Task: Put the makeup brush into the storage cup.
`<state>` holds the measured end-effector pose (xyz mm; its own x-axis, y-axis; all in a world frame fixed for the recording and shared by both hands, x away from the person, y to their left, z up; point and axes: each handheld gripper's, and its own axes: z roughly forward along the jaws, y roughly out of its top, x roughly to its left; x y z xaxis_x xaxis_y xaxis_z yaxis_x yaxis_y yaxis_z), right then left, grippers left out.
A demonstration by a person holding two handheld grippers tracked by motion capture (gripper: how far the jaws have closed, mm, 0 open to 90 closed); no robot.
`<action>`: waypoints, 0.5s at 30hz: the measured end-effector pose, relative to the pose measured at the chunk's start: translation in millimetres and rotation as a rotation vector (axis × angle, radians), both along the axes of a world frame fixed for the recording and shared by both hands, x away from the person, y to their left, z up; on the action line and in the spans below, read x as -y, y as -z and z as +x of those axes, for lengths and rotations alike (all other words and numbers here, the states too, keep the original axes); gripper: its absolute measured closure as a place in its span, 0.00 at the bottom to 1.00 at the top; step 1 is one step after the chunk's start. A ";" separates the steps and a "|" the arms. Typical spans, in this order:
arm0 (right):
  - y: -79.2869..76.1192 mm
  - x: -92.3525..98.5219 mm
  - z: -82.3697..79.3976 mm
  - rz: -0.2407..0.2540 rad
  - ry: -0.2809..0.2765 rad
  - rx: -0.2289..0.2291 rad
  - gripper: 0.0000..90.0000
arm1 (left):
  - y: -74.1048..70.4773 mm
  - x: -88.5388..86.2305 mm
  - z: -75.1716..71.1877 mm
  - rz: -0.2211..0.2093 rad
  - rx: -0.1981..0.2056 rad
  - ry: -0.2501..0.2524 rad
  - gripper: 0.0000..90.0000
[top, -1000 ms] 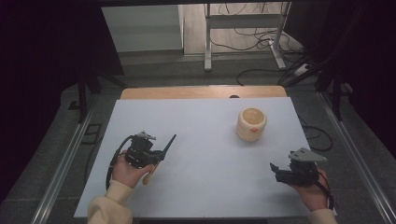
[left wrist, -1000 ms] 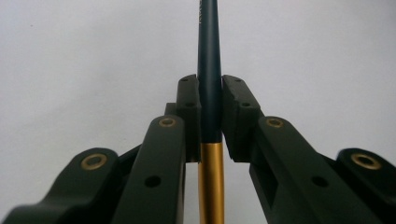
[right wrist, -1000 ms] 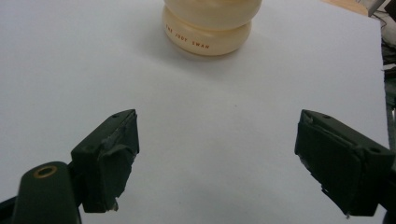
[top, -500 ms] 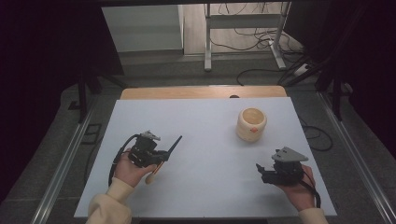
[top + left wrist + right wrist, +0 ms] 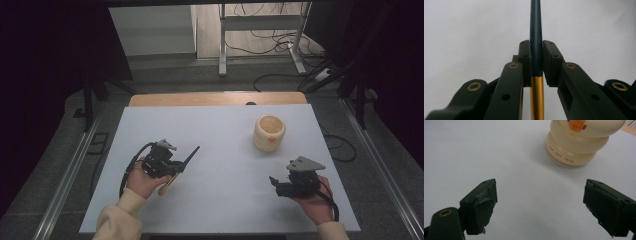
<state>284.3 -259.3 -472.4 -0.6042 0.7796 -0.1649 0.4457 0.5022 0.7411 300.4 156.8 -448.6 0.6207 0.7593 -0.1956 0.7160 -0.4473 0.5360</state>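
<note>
In the high view, a white rectangular table top (image 5: 220, 150) lies over a wooden board whose far edge shows beyond it. At the near left, the person's left hand (image 5: 142, 180), in a cream sleeve (image 5: 117, 222), holds the left gripper (image 5: 176, 165), which points toward the far right and is clamped on a slim dark pen-like stick with a gold lower section (image 5: 190, 156); the dark end juts out past the jaw tips, and the pale gold end shows below the hand, just above the table. At the near right, the right hand (image 5: 312, 200) carries the right gripper (image 5: 275, 182), which has a grey 3-cornered plate on top and points left. A cream, round, ribbed plastic pot with an orange mark on its side (image 5: 269, 133) stands upright on the far right part of the table, well apart from the stick and nearer to the right gripper. In the left gripper view, the 2 black jaws press from both sides on the stick (image 5: 536, 50), gripping it just above the join where dark green-blue meets gold, with the white table behind. In the right gripper view, the 2 jaws stand wide apart with nothing between them, over bare table, and the cream pot (image 5: 579, 142) sits beyond them to the far right, its side lettered in small brown print.
</note>
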 end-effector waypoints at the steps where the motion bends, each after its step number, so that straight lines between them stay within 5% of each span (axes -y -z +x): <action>1: 0.0 0.0 0.0 0.000 0.000 0.000 0.14 | 0.0 0.0 0.0 0.000 0.000 0.000 0.88; 10: 2.3 1.6 3.3 0.007 0.002 -0.023 0.12 | 0.5 1.8 0.1 0.000 0.002 0.012 0.88; 15: 2.1 5.3 5.3 0.065 0.006 -0.048 0.12 | 0.9 3.6 1.0 0.006 0.002 0.020 0.88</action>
